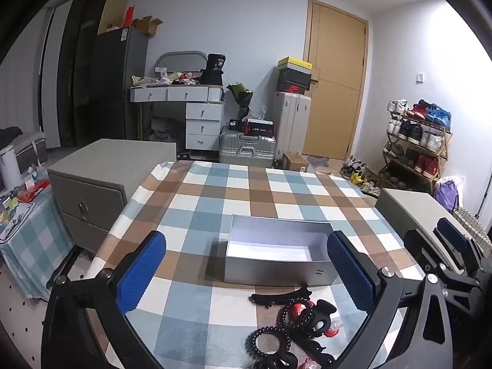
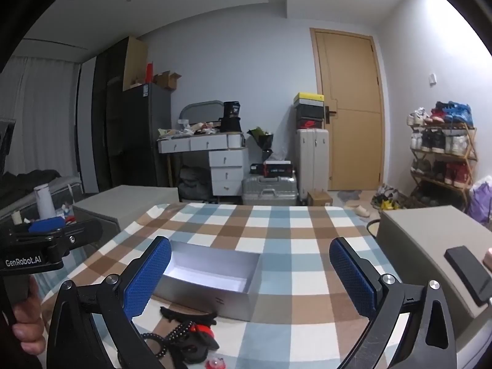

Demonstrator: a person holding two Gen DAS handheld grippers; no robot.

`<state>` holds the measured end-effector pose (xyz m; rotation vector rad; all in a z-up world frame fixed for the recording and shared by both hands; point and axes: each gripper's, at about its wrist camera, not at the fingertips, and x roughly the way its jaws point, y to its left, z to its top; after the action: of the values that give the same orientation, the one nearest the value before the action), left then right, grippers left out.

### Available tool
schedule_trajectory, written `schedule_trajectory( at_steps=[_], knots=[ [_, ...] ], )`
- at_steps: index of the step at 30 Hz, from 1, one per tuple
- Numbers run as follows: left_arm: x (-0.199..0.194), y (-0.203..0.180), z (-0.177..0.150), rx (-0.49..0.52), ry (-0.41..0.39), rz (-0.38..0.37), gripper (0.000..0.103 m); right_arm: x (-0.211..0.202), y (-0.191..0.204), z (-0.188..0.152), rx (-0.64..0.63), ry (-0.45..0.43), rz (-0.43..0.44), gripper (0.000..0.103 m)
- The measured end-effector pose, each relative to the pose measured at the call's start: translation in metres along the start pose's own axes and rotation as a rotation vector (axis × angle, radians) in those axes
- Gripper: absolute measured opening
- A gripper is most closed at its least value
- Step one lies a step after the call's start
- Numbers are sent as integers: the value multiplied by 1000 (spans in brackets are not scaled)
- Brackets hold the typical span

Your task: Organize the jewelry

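- Your left tongs [image 1: 246,279] and right tongs [image 2: 250,279] both gape, holding nothing.
- The jewelry pile [image 1: 292,329] lies at the worktop's [image 1: 215,190] near edge, before the open box [image 1: 276,258], nearer your left tongs.

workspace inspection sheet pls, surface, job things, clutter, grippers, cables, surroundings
surface: table under blue, brown and white checked cloth.
job's things: open grey rectangular box with white inside, nothing seen in it; in front of it a pile of black hair claws, black bead bracelets and red pieces on the cloth.
clutter: nothing else seen on the cloth.
grippers: left gripper and right gripper both open, blue pads holding nothing.
cables: nothing seen.
surroundings: grey drawer cabinet, silver suitcase, wooden door, shoe rack.
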<state>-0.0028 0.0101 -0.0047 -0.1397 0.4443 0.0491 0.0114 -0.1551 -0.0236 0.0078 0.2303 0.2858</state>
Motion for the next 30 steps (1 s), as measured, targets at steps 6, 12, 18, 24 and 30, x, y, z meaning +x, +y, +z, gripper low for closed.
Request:
schedule_trajectory(
  at_steps=[6,12,18,24,30],
  knots=[
    [-2,0,2,9,9,4,102,-3,-1,2,0,-9,0,103],
    [-5,-6,1,41,-9,-2,102,-4,0,4,-10,-15,-3,103],
    [-3,-10,0,52,-5,-2,102,-5,-1,4,2,-20,-6,103],
    [-7,-16,-1,69,-18,2,102,-6,-1,4,5,-23,-1,103],
    [-8,-18,-1,77,-23,7,102,-6,-2,5,7,-23,1,103]
  ],
)
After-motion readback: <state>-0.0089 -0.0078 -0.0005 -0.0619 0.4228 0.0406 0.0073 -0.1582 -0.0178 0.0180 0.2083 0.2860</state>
